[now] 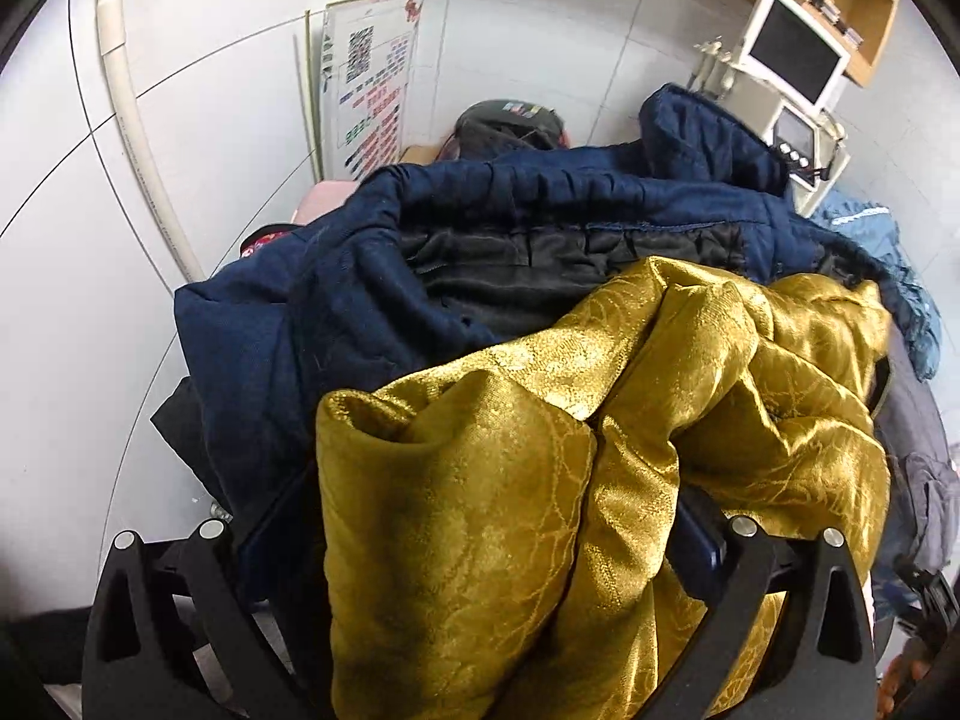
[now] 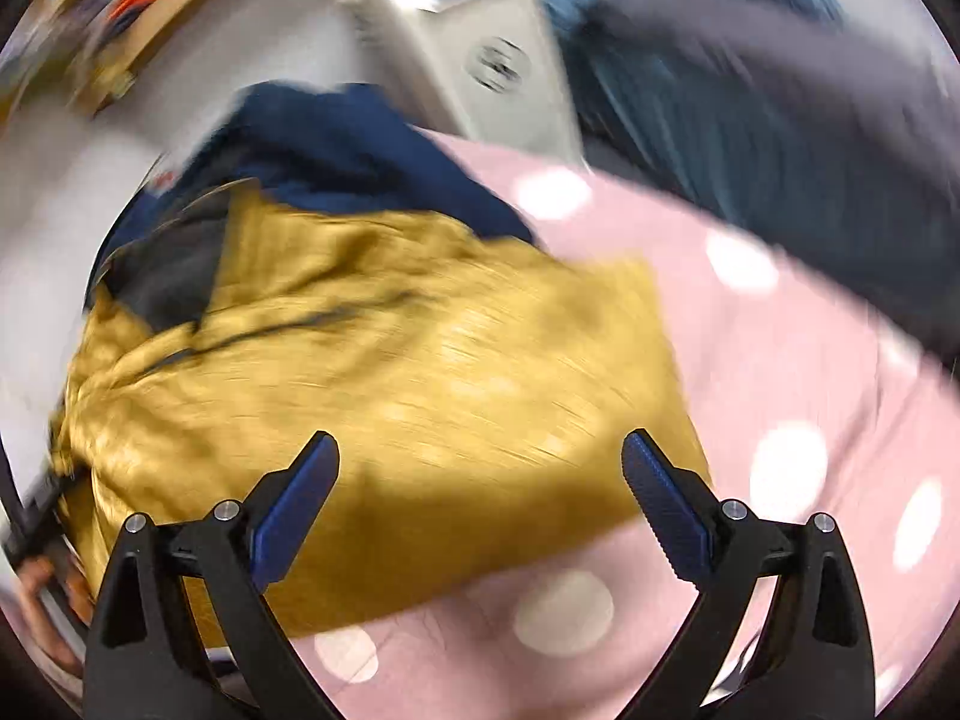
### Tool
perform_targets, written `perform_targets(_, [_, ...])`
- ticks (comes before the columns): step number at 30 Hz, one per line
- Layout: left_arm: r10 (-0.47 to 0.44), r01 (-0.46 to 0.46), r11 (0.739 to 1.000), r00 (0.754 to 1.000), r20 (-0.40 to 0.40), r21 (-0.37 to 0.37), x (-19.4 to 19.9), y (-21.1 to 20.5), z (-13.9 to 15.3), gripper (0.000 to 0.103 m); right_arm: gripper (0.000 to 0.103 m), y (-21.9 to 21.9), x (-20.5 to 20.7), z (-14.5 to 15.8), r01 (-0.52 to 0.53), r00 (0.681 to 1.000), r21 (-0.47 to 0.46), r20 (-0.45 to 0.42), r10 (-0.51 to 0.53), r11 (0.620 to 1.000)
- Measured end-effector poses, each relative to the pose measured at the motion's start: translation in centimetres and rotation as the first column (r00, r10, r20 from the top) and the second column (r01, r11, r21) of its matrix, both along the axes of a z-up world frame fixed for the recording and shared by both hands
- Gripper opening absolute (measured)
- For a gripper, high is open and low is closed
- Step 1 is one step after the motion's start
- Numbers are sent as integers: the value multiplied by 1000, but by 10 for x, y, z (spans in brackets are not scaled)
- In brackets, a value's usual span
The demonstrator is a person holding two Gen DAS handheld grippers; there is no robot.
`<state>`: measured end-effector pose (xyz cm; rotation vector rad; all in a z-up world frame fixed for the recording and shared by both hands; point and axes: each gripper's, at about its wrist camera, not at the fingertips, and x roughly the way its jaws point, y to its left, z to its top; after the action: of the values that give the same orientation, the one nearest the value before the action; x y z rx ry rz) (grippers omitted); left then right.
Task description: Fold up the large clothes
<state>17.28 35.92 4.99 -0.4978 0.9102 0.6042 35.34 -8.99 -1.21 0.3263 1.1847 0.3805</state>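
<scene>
Your left tongs (image 1: 480, 546) are clamped on a thick fold of the gold jacket (image 1: 600, 420), which lies on the navy coat (image 1: 420, 216). Right tongs (image 2: 480, 480) hang apart over the jacket; grip its free edge, then fold evenly.

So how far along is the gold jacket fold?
Partly done: the gold jacket lies doubled into a rough block on the pink dotted sheet. In hand: a thick fold sits between the left gripper fingers; grip unclear. Right gripper is open. Left: the navy coat remains heaped.
</scene>
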Motion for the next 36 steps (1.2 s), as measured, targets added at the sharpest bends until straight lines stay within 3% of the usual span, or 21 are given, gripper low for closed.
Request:
perform_targets(4, [-28,26,999,999,39,46,-12,-7,5,98,94,-27,28,-33,8,995,88,-96,0,996])
perform_targets(7, [-59,56,995,998,29,82,-14,-13,6,98,94,-23,45,-45,-43,994,66,-102,50,997])
perform_targets(10, [-81,79,994,996,34,73,-18,-11,4,98,94,-14,71,-66,-106,990,55,-92,110,993])
perform_targets(12, [-100,97,993,994,36,65,-17,-9,4,95,94,-7,86,-81,-89,988,162,-113,109,983])
perform_targets(14, [-121,119,991,992,33,64,-15,-8,3,82,93,12,97,-88,-90,984,289,-123,130,953])
perform_targets(15, [-127,125,990,991,32,62,-15,-9,3,80,85,26,98,-90,-103,982,310,-117,145,945])
perform_targets(16, [-131,129,990,991,33,56,-14,-10,3,73,66,38,100,-89,-115,981,314,-113,157,942])
perform_targets(17, [-136,134,990,990,40,42,-14,-10,4,63,56,52,102,-90,-128,978,310,-120,173,942])
perform_targets(18, [-141,140,990,989,42,30,-13,-12,6,58,36,62,103,-91,-133,975,312,-128,180,941])
perform_targets(19, [-148,147,989,988,38,29,-12,-15,8,52,24,70,101,-89,-141,973,315,-132,191,938])
perform_targets(23, [-173,175,984,984,48,-33,-14,-17,22,29,13,75,90,-66,-130,976,256,-136,169,958])
perform_targets(28, [-259,268,957,962,88,-109,-26,-37,58,22,10,20,37,-7,-54,996,267,-51,70,962])
perform_targets(32, [-413,420,905,906,98,-73,-27,-83,91,19,9,-53,-34,54,26,999,307,31,-38,951])
perform_targets(36, [-539,555,824,830,142,-115,-17,-126,104,19,8,-123,-89,107,118,986,331,74,-150,936])
